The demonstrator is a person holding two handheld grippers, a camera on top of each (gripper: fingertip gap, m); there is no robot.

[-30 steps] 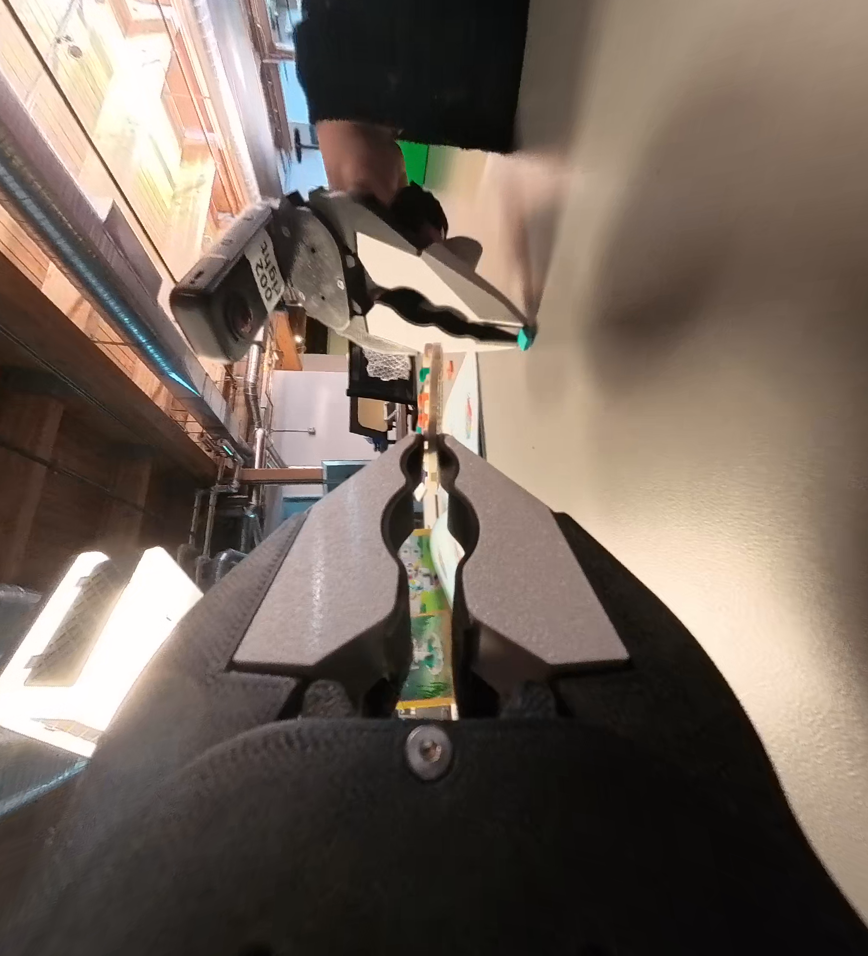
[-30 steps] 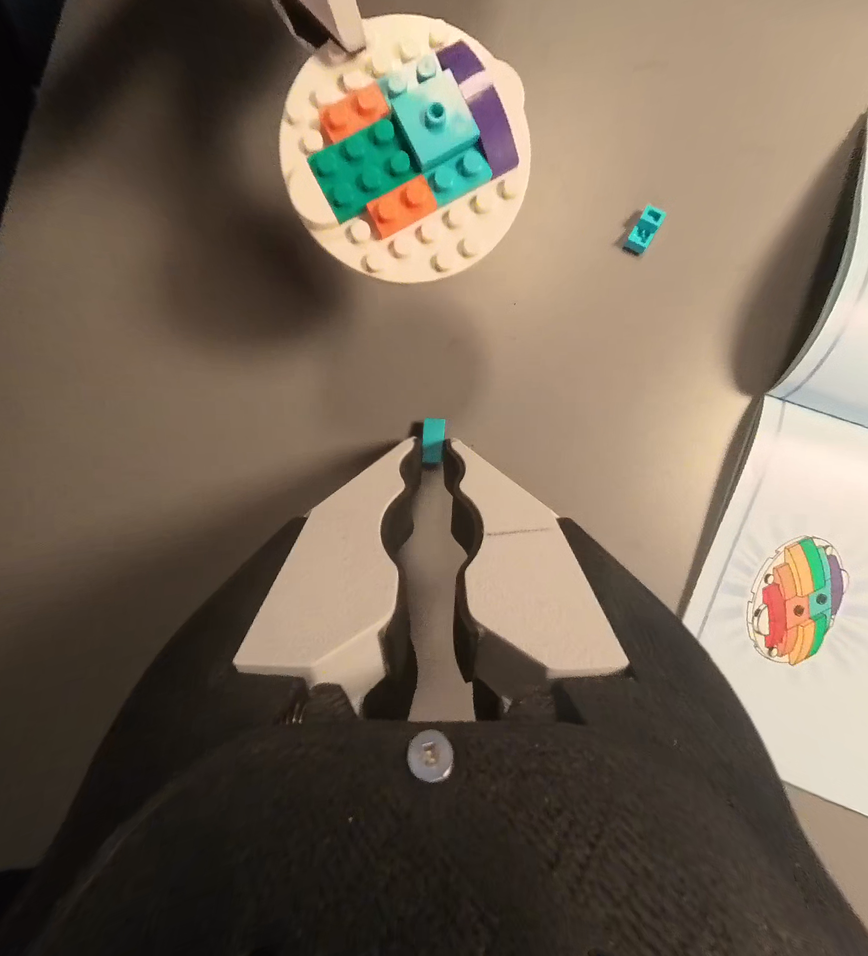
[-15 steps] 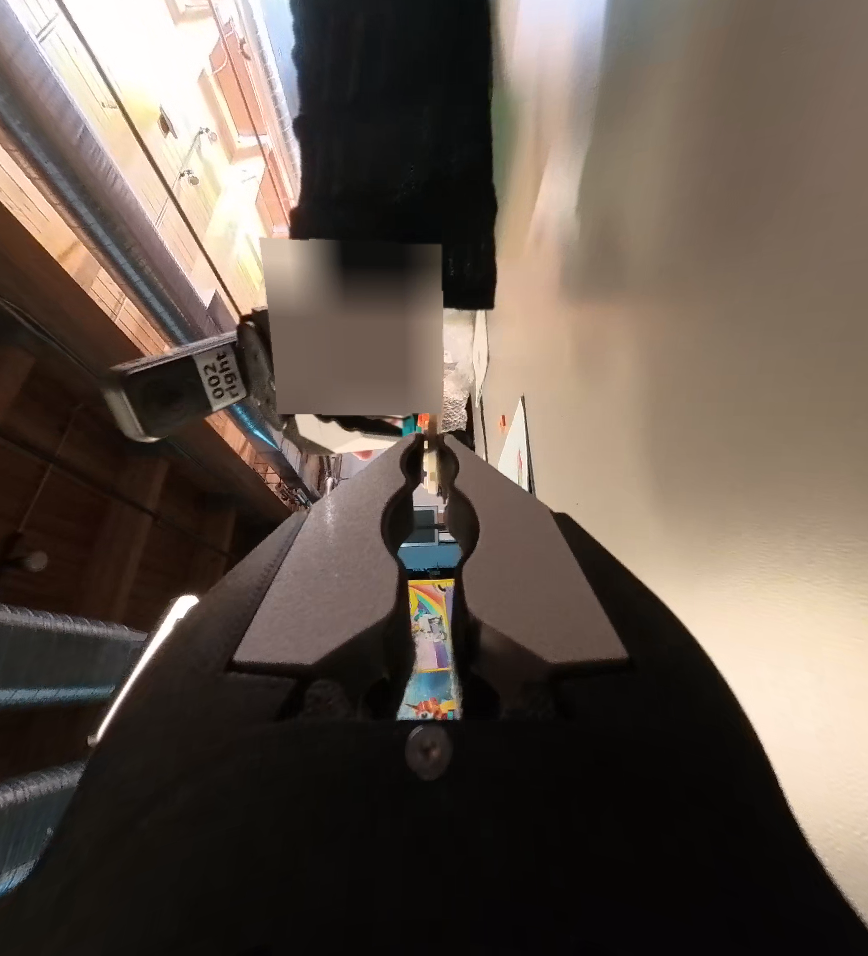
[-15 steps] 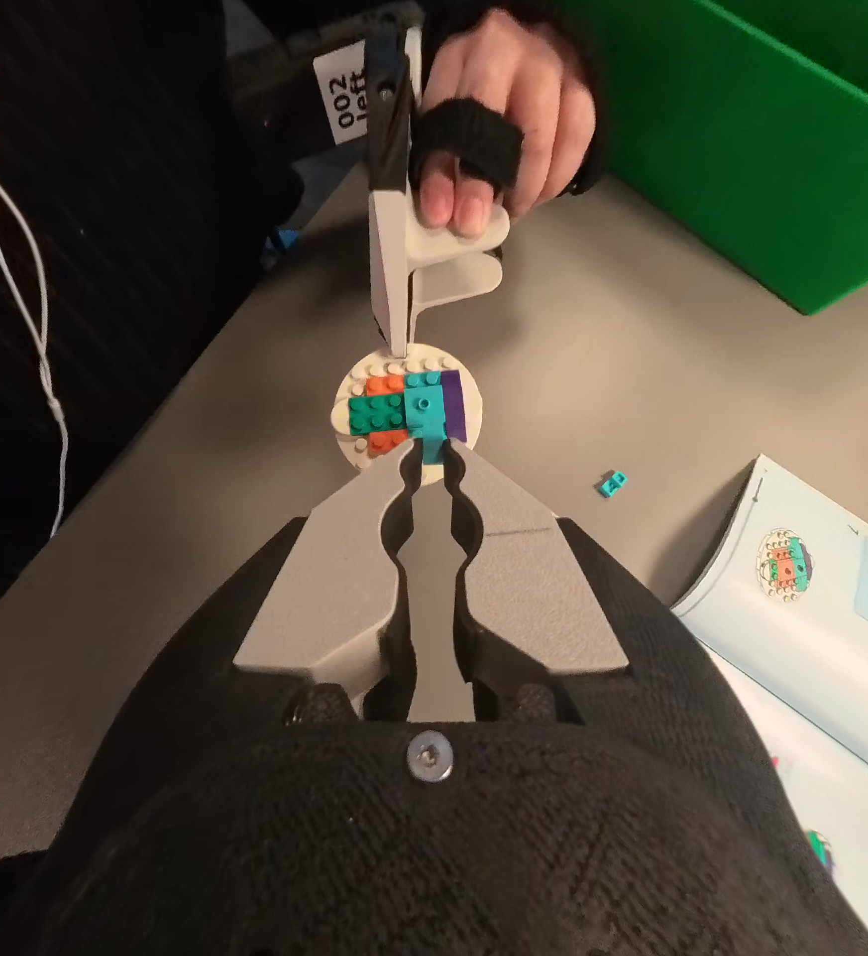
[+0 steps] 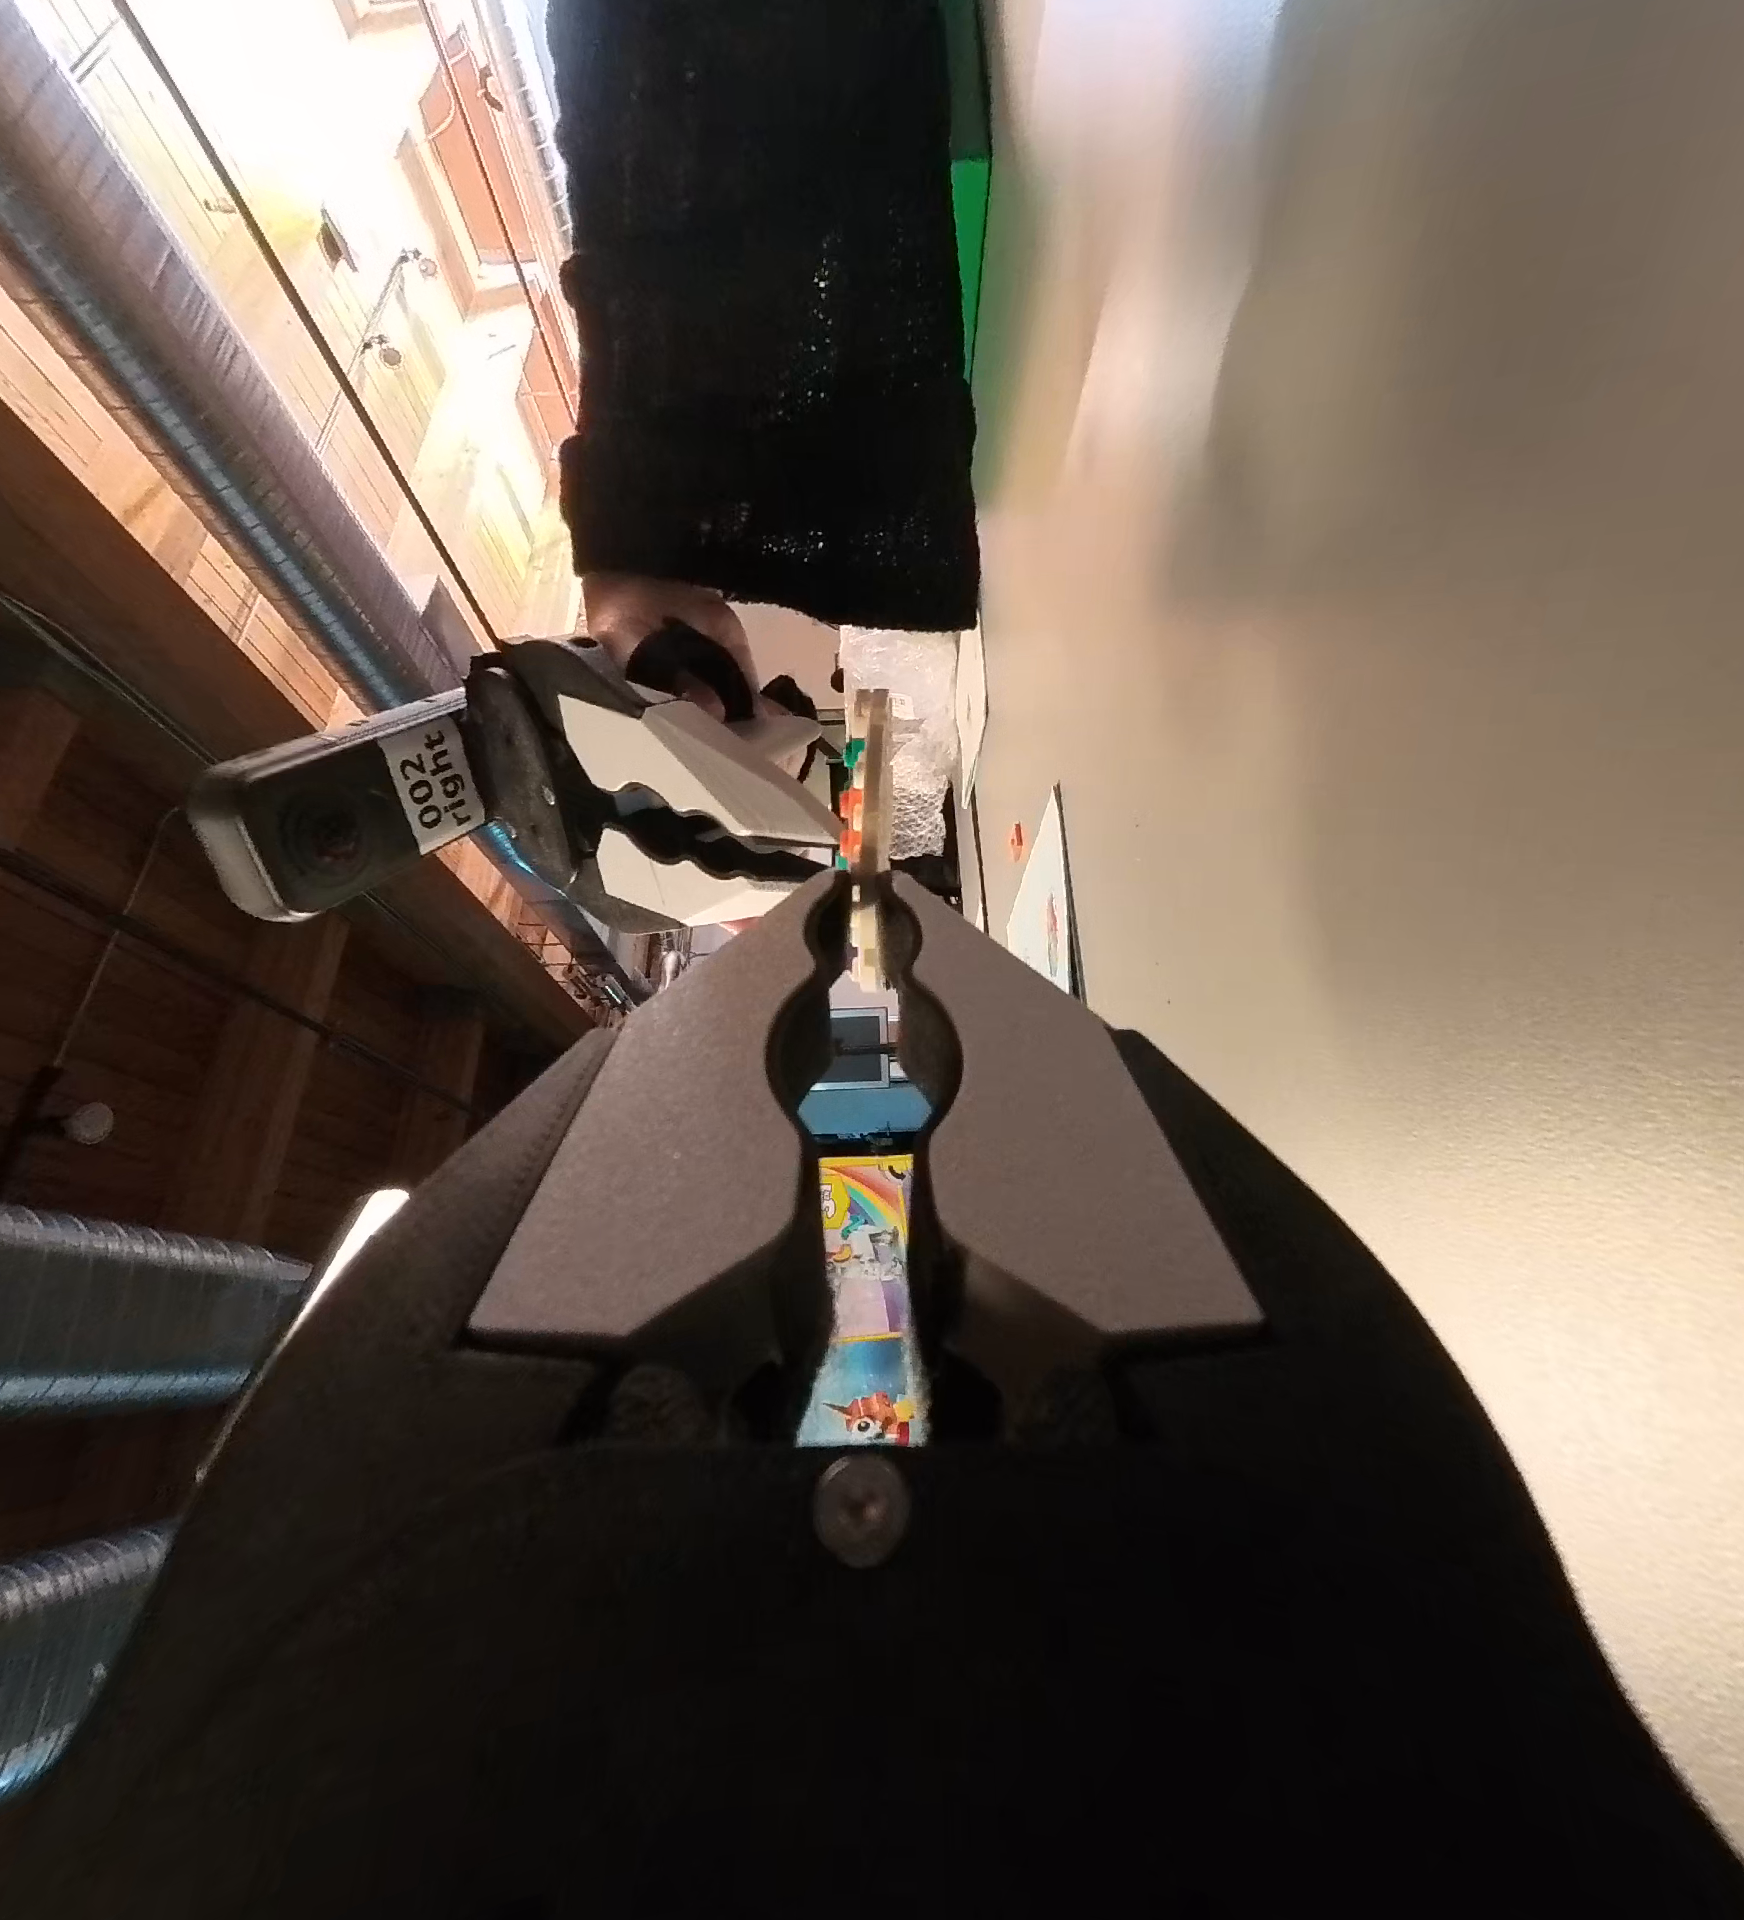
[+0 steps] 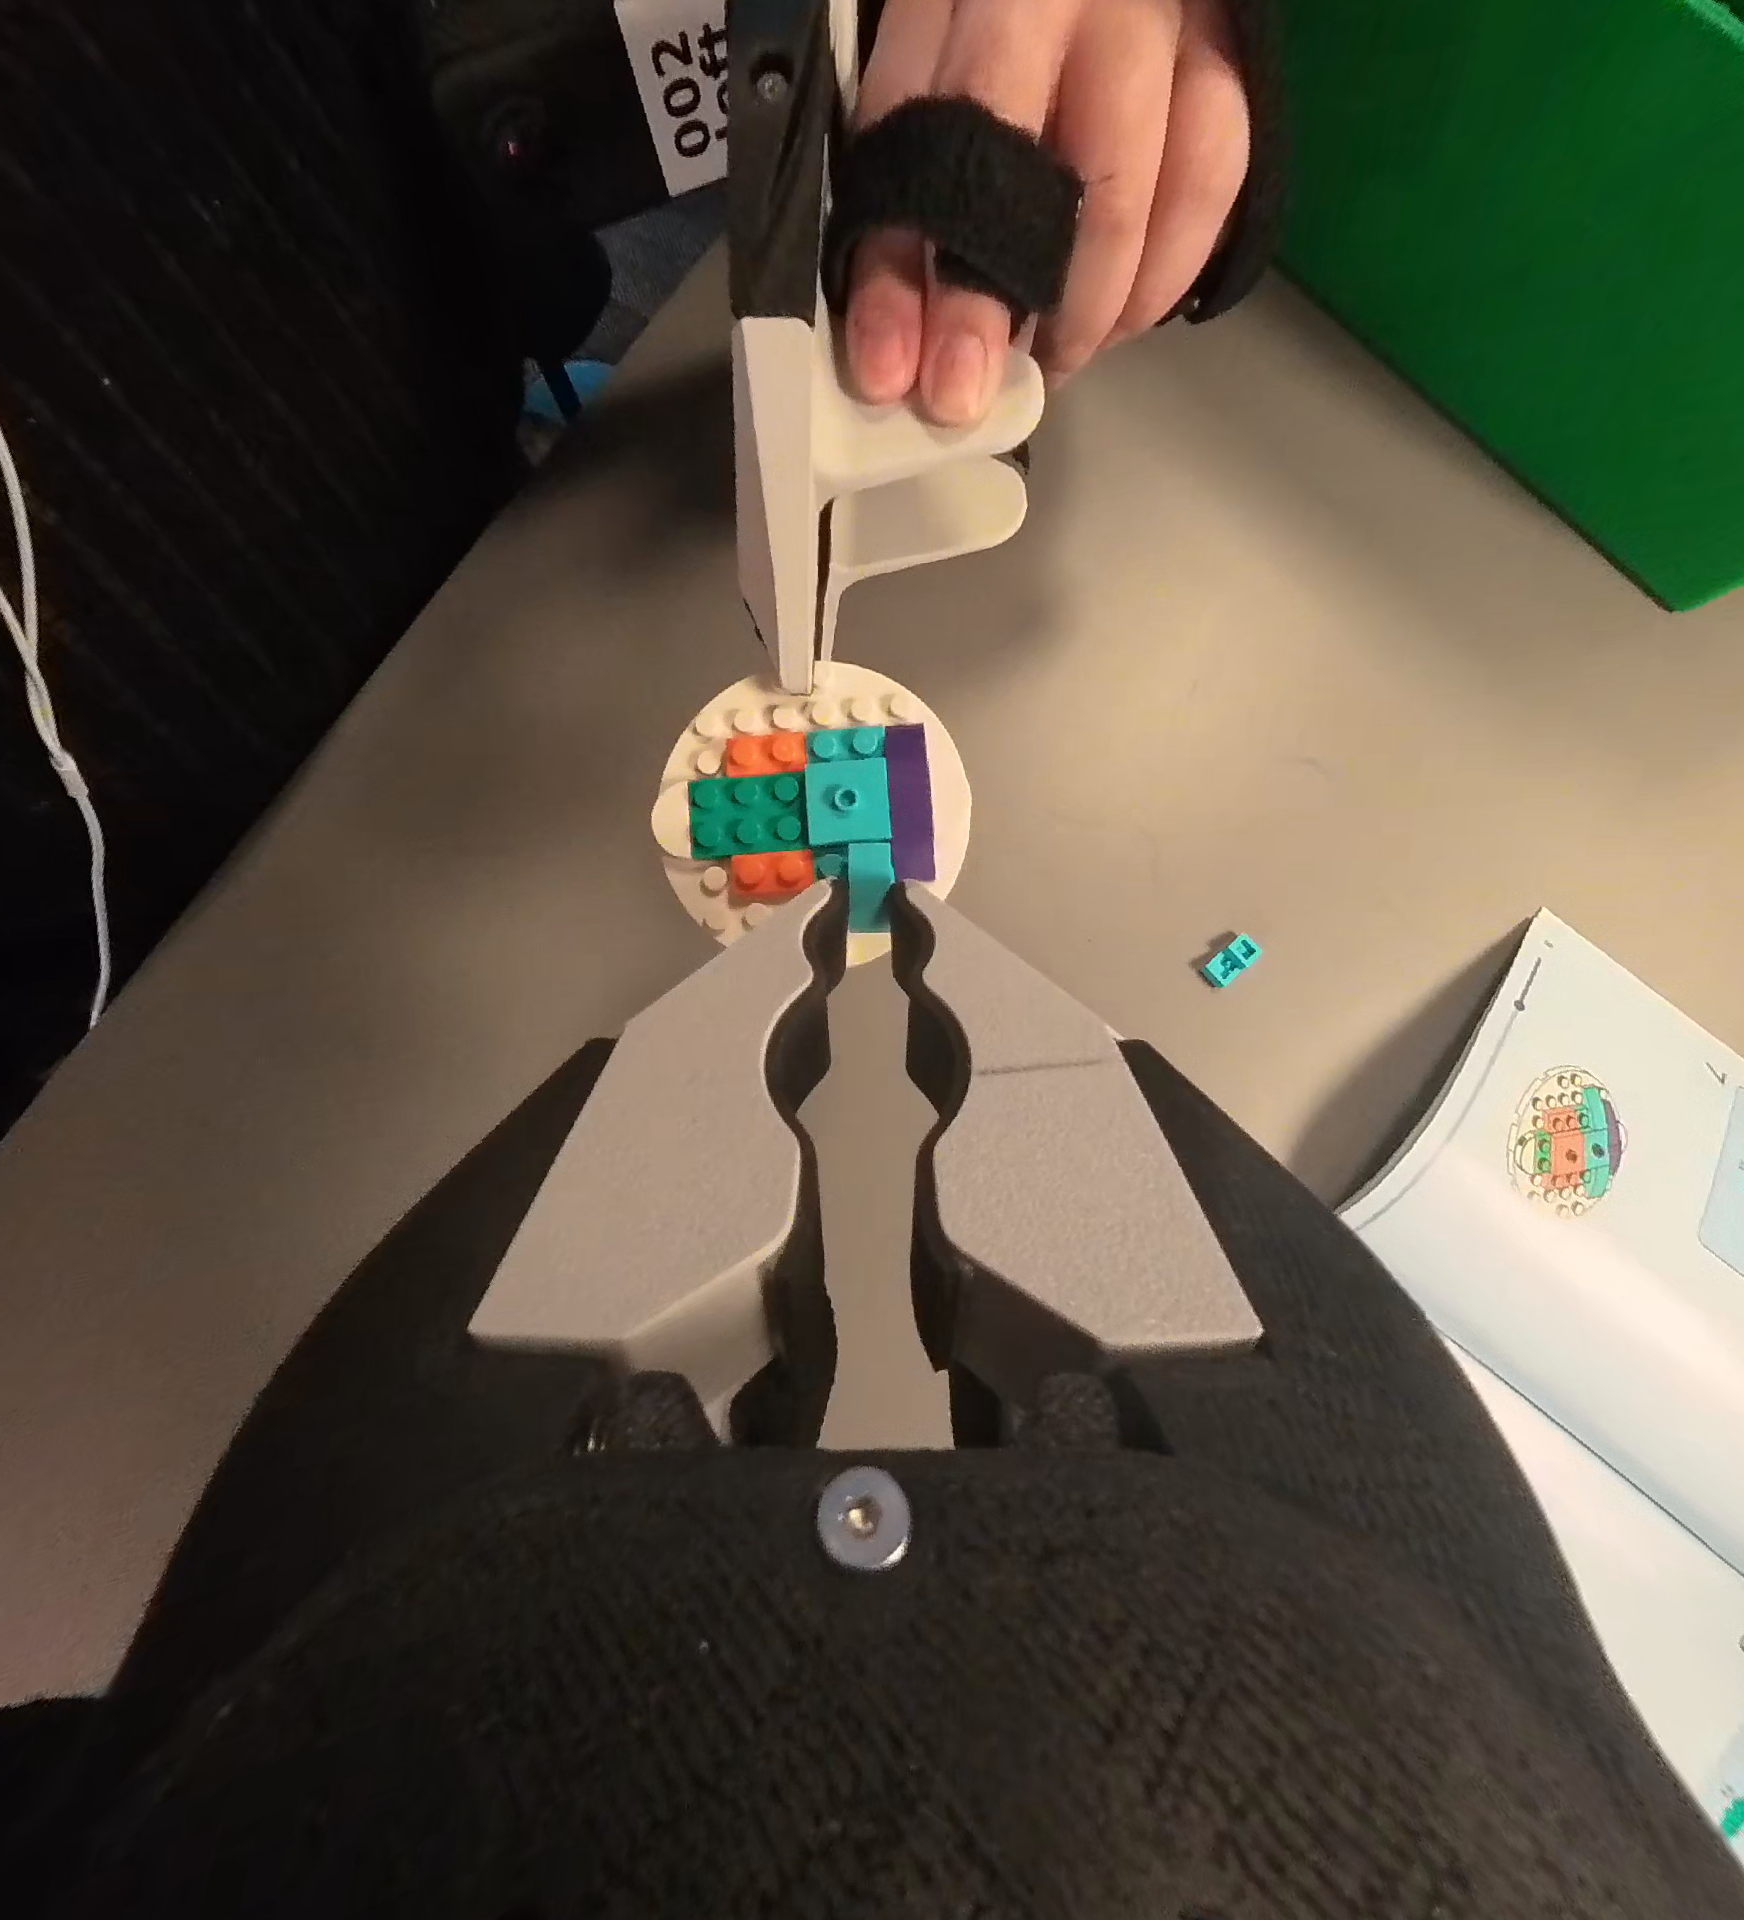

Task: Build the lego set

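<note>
A round white plate (image 6: pixel 946 805) carries orange, green, teal and purple bricks. My left gripper (image 5: pixel 866 883) is shut on the plate's edge (image 5: pixel 870 769) and holds it upright above the table; it shows from the far side in the right wrist view (image 6: pixel 795 681). My right gripper (image 6: pixel 866 896) is shut on a small teal brick (image 6: pixel 868 883) and holds it against the plate's near side, beside the purple brick (image 6: pixel 912 800). In the left wrist view the right gripper (image 5: pixel 832 831) touches the plate's studded face.
A loose teal piece (image 6: pixel 1229 956) lies on the grey table (image 6: pixel 1211 665) right of the plate. An open instruction booklet (image 6: pixel 1616 1226) lies at the right. A green bin (image 6: pixel 1574 291) stands at the back right. A white cable (image 6: pixel 37 665) hangs at the left. There is about 4 cm between the tips of the two grippers.
The left gripper has lifted and tilted the plate upright. My right gripper has brought the teal brick from clear of the plate up against its face.
</note>
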